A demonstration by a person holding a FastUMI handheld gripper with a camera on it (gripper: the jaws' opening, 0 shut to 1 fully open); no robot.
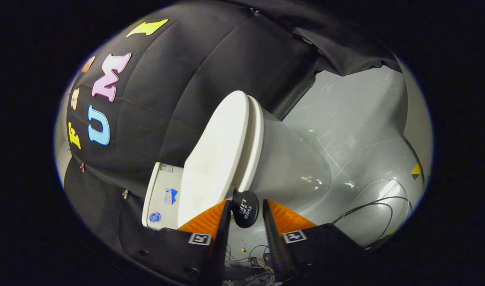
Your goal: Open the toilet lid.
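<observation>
**Lid still down, my tongs at the little black tab**

Gripper view: I am holding my tongs (245, 212) close to the white plastic toilet (282, 167). The view is tipped over, so the toilet looks like it lies on its side. The smooth white oval toilet lid (216, 159) rests flat on the white seat ring (254, 147) under it. I see no gap between the two, so I think the lid is not yet open.

A small round black tab (245, 207) sticks out from the edge of the lid. It sits right between my two fingers, near their tips. My fingers are spread a little, one on each side of the tab. There seems to be a thin gap on both sides, so I think I am not pinching it yet, but I cannot be sure.

The white tank (163, 194) with blue stickers is just beside the lid, in front of the black cloth wall (179, 87). Beyond the toilet is a shiny grey floor (353, 119) with thin black cables (379, 206) on it.

So the reaching looks done. Squeezing the tab and swinging the lid up are left.
</observation>
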